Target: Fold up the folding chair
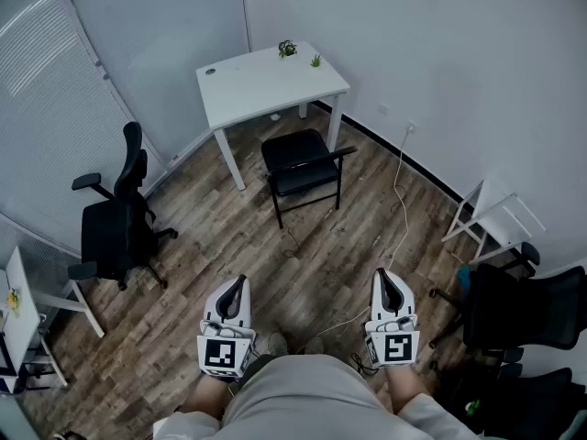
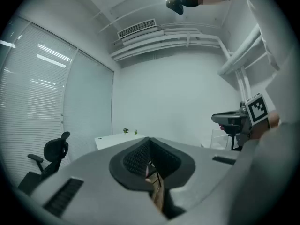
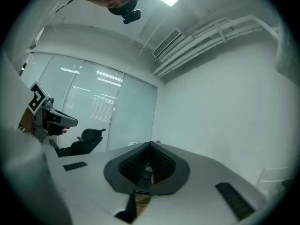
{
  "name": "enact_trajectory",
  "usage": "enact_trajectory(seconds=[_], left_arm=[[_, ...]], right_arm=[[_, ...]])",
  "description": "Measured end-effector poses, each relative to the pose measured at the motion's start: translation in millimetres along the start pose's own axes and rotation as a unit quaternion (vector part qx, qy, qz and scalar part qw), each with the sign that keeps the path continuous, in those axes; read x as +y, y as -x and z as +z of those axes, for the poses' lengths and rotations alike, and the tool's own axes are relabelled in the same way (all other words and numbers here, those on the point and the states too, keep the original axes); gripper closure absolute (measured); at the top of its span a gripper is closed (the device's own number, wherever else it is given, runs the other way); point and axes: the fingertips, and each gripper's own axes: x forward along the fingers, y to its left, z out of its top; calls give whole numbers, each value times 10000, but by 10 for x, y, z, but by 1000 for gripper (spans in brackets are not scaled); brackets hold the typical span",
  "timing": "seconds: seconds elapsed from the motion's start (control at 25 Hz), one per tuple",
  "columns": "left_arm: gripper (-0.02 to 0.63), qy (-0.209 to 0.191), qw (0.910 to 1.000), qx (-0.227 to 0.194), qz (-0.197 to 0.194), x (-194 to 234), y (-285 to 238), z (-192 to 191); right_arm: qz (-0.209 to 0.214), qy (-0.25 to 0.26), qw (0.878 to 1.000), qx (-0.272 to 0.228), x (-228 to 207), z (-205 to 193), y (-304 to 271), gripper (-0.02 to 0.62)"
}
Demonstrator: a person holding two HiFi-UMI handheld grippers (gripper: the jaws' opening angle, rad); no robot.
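A black folding chair (image 1: pixel 301 168) stands unfolded on the wood floor, just in front of a white table (image 1: pixel 268 82), seat facing me. My left gripper (image 1: pixel 238 289) and right gripper (image 1: pixel 389 282) are held level close to my body, well short of the chair, one on each side. Both have their jaws shut with nothing between them. In the left gripper view the left gripper (image 2: pixel 149 162) shows its dark pads pressed together; the table (image 2: pixel 112 139) is seen beyond. The right gripper (image 3: pixel 149 167) looks the same in its own view.
A black office chair (image 1: pixel 119 214) stands at the left, another black office chair (image 1: pixel 523 305) at the right beside a white rack (image 1: pixel 495 214). A white cable (image 1: pixel 400 200) runs across the floor from the wall. Part of a white desk (image 1: pixel 18 305) sits at the far left.
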Motion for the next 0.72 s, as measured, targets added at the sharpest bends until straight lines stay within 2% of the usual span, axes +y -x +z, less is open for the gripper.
enact_trajectory(seconds=[0.6, 0.72], left_arm=[[598, 32, 10000, -7, 24, 1, 63, -11], [585, 99, 9999, -102, -97, -25, 93, 3]], right_arm=[[28, -61, 9999, -76, 10, 29, 33, 575], [114, -144, 9997, -185, 23, 64, 63, 560]])
